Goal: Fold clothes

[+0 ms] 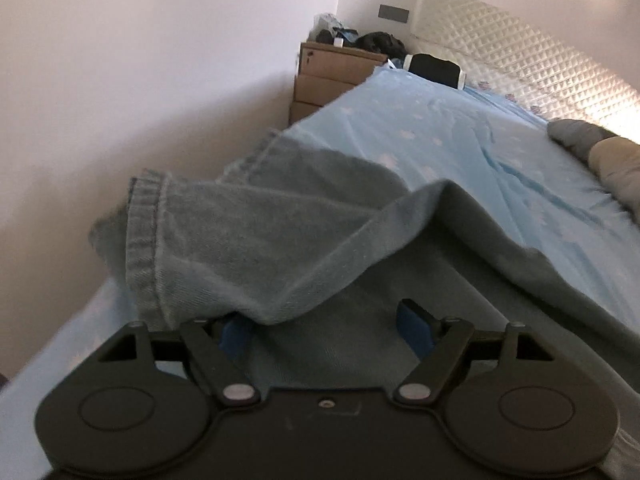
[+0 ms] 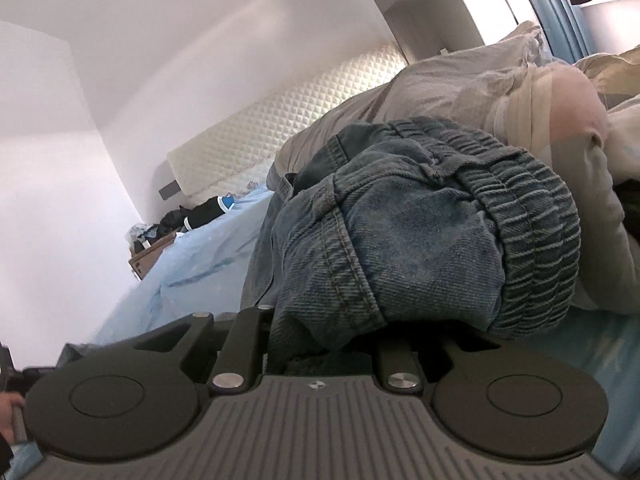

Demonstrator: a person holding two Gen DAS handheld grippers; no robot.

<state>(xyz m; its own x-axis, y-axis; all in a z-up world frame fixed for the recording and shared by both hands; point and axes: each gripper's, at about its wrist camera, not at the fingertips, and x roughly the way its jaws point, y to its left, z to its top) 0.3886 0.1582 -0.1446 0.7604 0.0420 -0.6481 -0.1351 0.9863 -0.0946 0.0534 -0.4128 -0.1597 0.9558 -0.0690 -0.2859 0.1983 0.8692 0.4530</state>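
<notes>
Left wrist view: the jeans lie directly ahead of the left hand-held gripper, a hemmed leg end draped up and to its left, a fold of denim falling over its left blue finger. The right finger stands clear, so the jaws are spread wide with denim lying between and beneath them, nothing pinched. Beyond the jeans stretches the light blue bed sheet, with a wooden dresser far ahead-left and a quilted headboard far ahead-right.

In the right wrist view, the jeans' elastic waistband bunches just ahead and to the right of the right hand-held gripper. The denim drops into the gap and hides the fingertips; the linkage sits drawn in, apparently clamped on the jeans. Beige bedding is piled behind the waistband. The gripper is tilted, the bed sloping across the frame.
</notes>
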